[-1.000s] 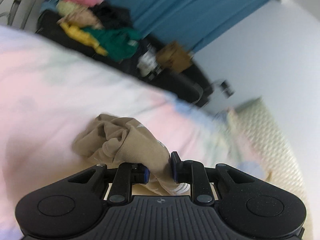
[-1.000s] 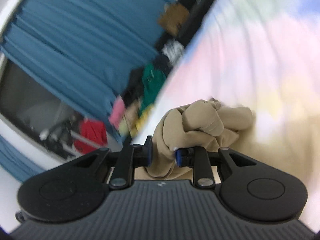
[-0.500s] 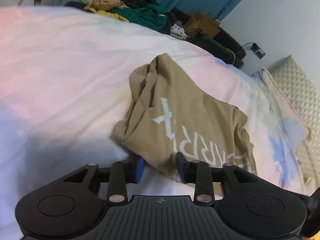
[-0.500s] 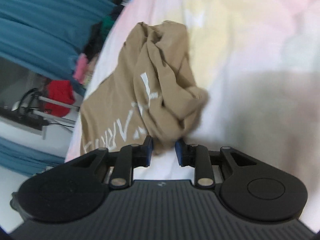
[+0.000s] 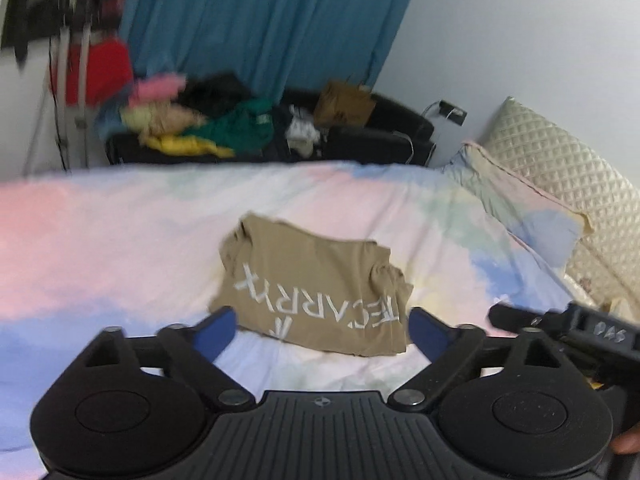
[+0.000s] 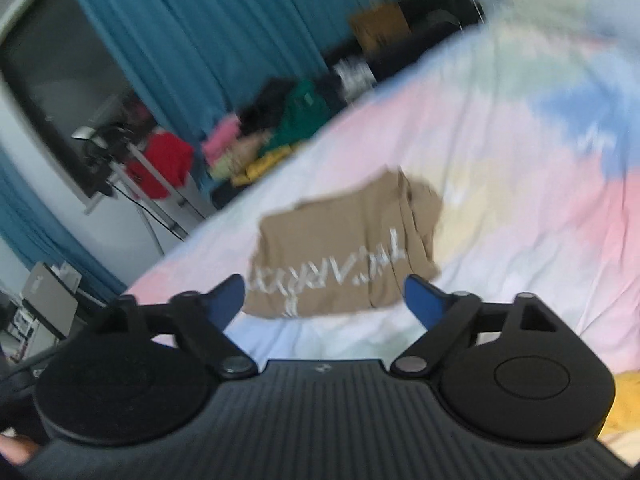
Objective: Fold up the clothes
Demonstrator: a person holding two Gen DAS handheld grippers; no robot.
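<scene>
Now the bed [image 5: 120, 232], soft under its pastel tie-dye sheet, carries a tan T-shirt [image 5: 316, 292] lying roughly rectangular near the middle; its white lettering is unreadable. Left hand-held gripper [image 5: 322, 330] and right hand-held gripper [image 6: 324, 296], pinching it half a second ago, gape empty.

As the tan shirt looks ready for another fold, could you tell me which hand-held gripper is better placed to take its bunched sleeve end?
Probably the right hand-held gripper: open, and the tan shirt's bunched end lies toward its side. The left is open too, but sits nearer the flat end.
</scene>
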